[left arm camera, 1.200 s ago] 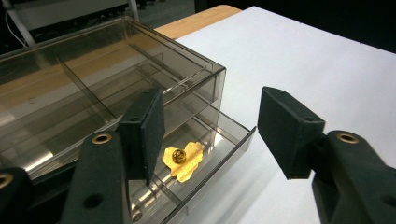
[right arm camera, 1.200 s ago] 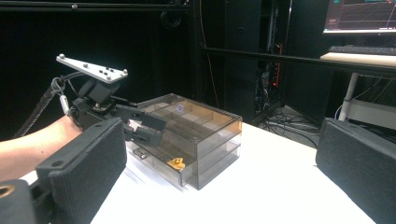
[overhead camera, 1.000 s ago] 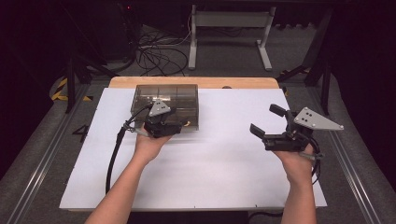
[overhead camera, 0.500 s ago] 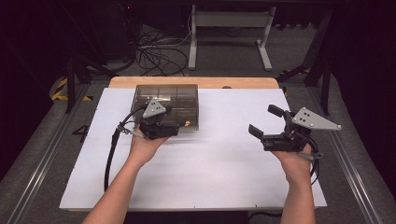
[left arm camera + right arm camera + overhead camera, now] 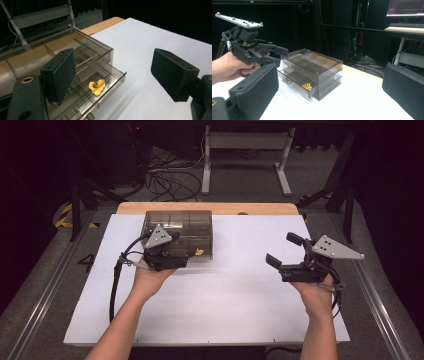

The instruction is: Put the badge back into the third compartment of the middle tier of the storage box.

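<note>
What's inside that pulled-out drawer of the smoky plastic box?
A small gold piece lies in the open drawer, in a divided compartment. The drawer's back part sits under the box, so anything there is unclear.

Smoky clear drawer box (image 5: 177, 233), bottom drawer (image 5: 100, 93) ajar (gold piece (image 5: 97, 86) inside).

Two wide-apart black pads frame a smoky clear drawer box (image 5: 312, 73) on white tabletop (image 5: 352, 100) — a gold piece (image 5: 307, 86) inside; beyond, a hand's left gripper (image 5: 277, 55) hovers beside it.
</note>
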